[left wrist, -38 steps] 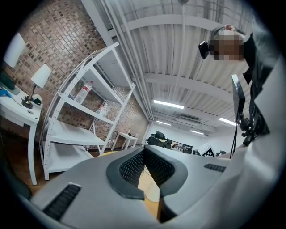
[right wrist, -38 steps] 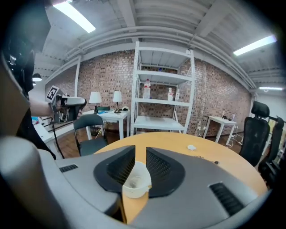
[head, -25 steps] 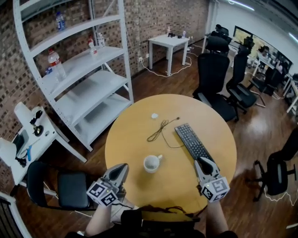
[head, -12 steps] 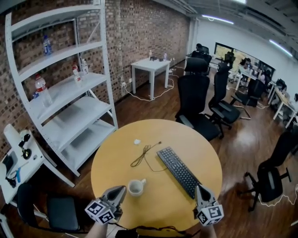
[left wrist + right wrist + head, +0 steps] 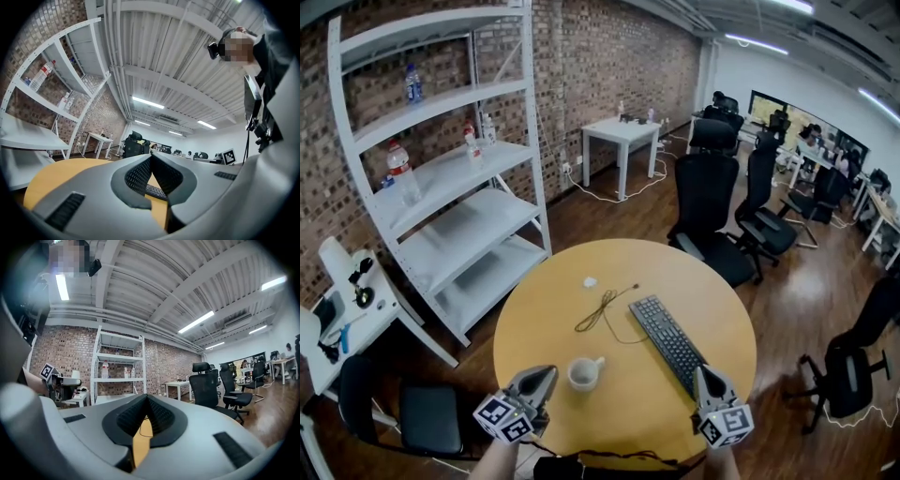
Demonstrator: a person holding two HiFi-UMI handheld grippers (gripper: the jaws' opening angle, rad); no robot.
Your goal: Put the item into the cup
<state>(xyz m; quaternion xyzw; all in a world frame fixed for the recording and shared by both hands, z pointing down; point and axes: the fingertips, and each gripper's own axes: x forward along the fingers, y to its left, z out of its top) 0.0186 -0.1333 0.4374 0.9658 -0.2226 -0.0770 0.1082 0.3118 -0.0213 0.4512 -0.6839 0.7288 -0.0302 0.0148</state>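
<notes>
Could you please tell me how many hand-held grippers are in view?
2. The left hand-held gripper is at the round table's near edge, left of the white cup; the right hand-held gripper is beside the keyboard's near end.

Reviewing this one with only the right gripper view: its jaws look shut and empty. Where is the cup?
Observer: In the head view the white cup stands on the round table, left of the keyboard.
Operator: And the item?
Observer: A small white item lies on the table's far side, beyond the cable, untouched.
Operator: Left gripper?
Observer: Its own view shows the left gripper shut, nothing between the jaws.
</notes>
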